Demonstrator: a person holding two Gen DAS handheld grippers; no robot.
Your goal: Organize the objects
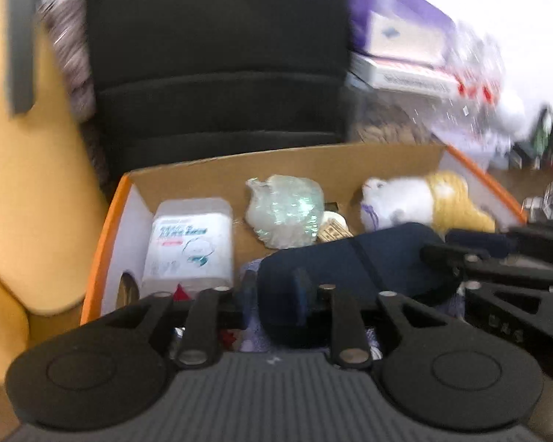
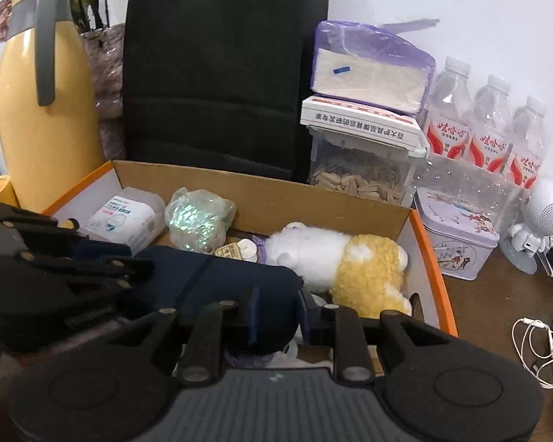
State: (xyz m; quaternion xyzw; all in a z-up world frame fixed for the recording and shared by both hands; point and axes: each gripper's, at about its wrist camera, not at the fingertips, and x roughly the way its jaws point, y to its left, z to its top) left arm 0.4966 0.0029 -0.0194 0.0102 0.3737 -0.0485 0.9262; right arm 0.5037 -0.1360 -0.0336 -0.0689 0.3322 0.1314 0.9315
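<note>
Both tongs, left tongs (image 1: 276,291) and right tongs (image 2: 276,313), pinch the dark blue pouch (image 2: 217,280) over the cardboard box (image 2: 313,199). Next, I judge: lower it into the free space at 6 o'clock, then release.

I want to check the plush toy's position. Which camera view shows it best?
The right wrist view. There the plush toy is sharp and lies on its side in the box, nearly all visible. In the left wrist view the plush toy is blurred, and the dark blue pouch hides its lower part.
</note>
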